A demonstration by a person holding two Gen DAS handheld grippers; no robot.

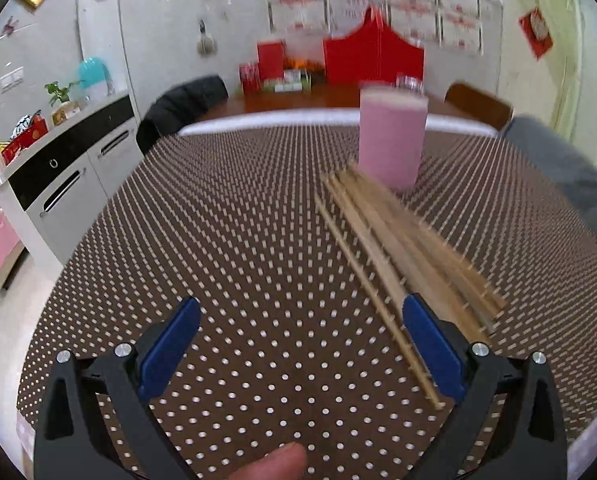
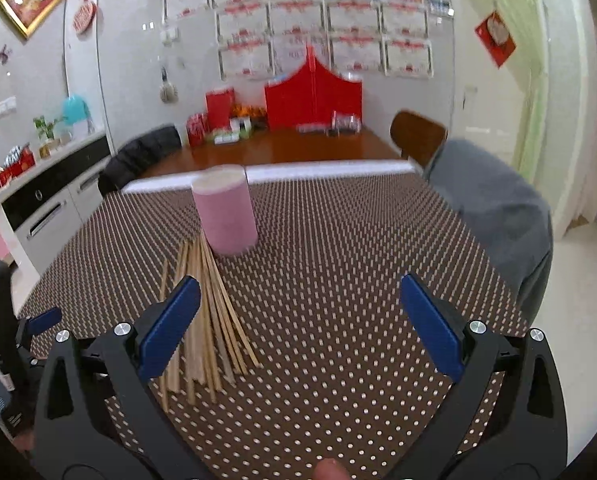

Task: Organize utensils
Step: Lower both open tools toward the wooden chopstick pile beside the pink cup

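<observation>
Both tongs are spread wide w/ nothing between the blue pads. Left gripper [image 1: 300,306] hovers over the brown polka-dot tablecloth [image 1: 238,264]; the pile of wooden chopsticks [image 1: 398,256] lies flat on the cloth just off its right pad, near ends running under/behind that pad, far ends pointing away toward the pink cylinder holder [image 1: 390,136]. Holder stands upright, ahead and a bit right of the left tongs, base right by the far chopstick tips; can't tell if they touch, pic's blurry.

Right gripper [image 2: 300,282] is also wide apart, empty. From there the chopsticks [image 2: 206,312] fan out behind and below its left pad, and the pink holder [image 2: 226,212] sits ahead-left, just past the sticks. The other gripper pokes in at far left edge. Off to the right, sth grey, fabric maybe [image 2: 494,216], draped at the table edge next to a wooden chair [image 2: 416,134]. Further ahead, a wood table w/ red boxes [image 2: 312,94] against the wall.
</observation>
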